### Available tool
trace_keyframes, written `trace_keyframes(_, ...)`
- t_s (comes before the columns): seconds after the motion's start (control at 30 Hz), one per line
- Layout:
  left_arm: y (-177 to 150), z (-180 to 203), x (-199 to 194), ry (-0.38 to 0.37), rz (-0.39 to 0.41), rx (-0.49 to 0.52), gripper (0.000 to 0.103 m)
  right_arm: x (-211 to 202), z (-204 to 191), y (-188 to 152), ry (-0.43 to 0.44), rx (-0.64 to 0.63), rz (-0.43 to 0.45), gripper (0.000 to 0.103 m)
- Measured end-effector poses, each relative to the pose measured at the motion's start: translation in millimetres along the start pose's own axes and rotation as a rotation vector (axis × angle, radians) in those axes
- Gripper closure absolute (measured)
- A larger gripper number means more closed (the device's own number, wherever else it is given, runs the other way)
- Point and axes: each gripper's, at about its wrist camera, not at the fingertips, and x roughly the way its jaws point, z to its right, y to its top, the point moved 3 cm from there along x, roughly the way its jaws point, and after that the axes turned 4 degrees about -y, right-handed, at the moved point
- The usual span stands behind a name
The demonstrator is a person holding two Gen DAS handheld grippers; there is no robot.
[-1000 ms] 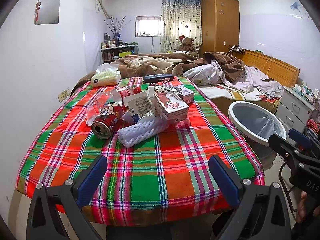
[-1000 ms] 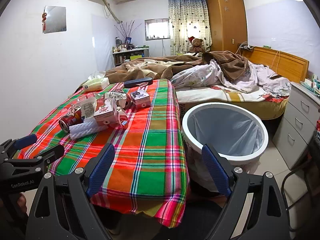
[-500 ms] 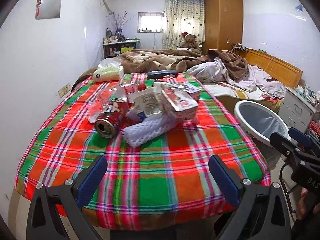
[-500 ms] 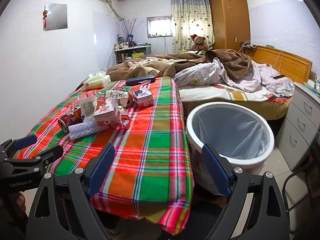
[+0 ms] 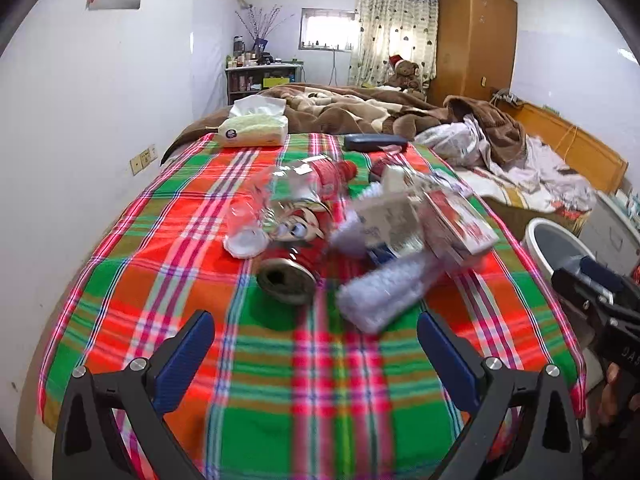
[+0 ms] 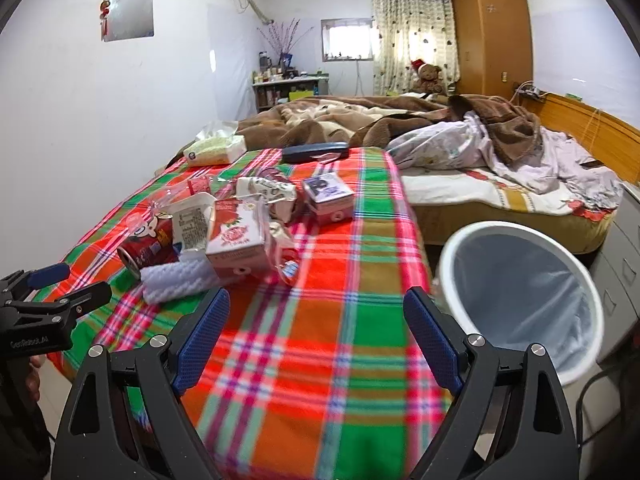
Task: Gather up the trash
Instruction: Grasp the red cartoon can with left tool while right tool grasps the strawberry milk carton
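Observation:
A heap of trash lies mid-table on the plaid cloth [image 5: 320, 380]: a red drink can [image 5: 294, 260] on its side, a white foam net sleeve [image 5: 390, 288], a red-and-white carton [image 6: 236, 240], a crushed clear bottle [image 5: 288, 188] and a small purple box [image 6: 328, 196]. My left gripper [image 5: 316, 360] hovers open over the near table edge, just short of the can. My right gripper [image 6: 316, 334] is open and empty above the cloth's right part, with the white bin [image 6: 516, 300] at its right.
A tissue pack [image 5: 254, 130] and a dark case [image 5: 374, 142] sit at the table's far end. Behind lies an unmade bed [image 6: 500, 160] with blankets. Grey drawers [image 6: 624, 264] stand right of the bin. A white wall runs along the table's left side.
Both grippers have moved forward over the table, so the trash heap looks larger and nearer. Neither has closed or touched anything.

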Motion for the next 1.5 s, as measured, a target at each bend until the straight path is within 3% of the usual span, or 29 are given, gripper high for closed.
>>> trace_keyframes(0.57, 44.2, -37.1, 72.9, -0.074, -0.113, -0.048, 0.010, 56.1, -48.8, 29.0, 0.071, -0.067, -0.068, 0.013)
trace_keyframes(0.7, 46.8, -39.5, 84.7, -0.086, -0.129, -0.062, 0.014, 64.8, -53.4, 28.9, 0.074, -0.077, -0.089, 0.019)
trace_keyframes(0.77, 47.6, -38.6, 92.4, -0.096, -0.148, -0.060, 0.016, 68.4, -54.3, 29.2, 0.066, -0.084, -0.100, 0.027)
trace_keyframes(0.83, 48.2, -39.5, 99.9, -0.125, -0.178, -0.088, 0.031, 70.4, -54.9, 29.1, 0.072, -0.082, -0.109, 0.039)
trace_keyframes(0.9, 48.4, -37.2, 101.4, -0.114, -0.174, -0.074, 0.033, 70.9, -55.8, 29.0, 0.073, -0.082, -0.114, 0.042)
trace_keyframes(1.07, 46.7, -34.1, 110.3, -0.120, -0.201, -0.079, 0.035, 71.8, -58.9, 28.9, 0.073, -0.089, -0.116, 0.046)
trace_keyframes(1.13, 46.6, -31.5, 111.8, -0.104, -0.196, -0.059, 0.048, 71.3, -59.5, 29.2, 0.076, -0.087, -0.114, 0.046)
trace_keyframes(1.5, 48.7, -29.3, 104.4, -0.103, -0.180, -0.075, 0.048, 69.5, -47.6, 32.6, 0.070, -0.042, -0.090, 0.047)
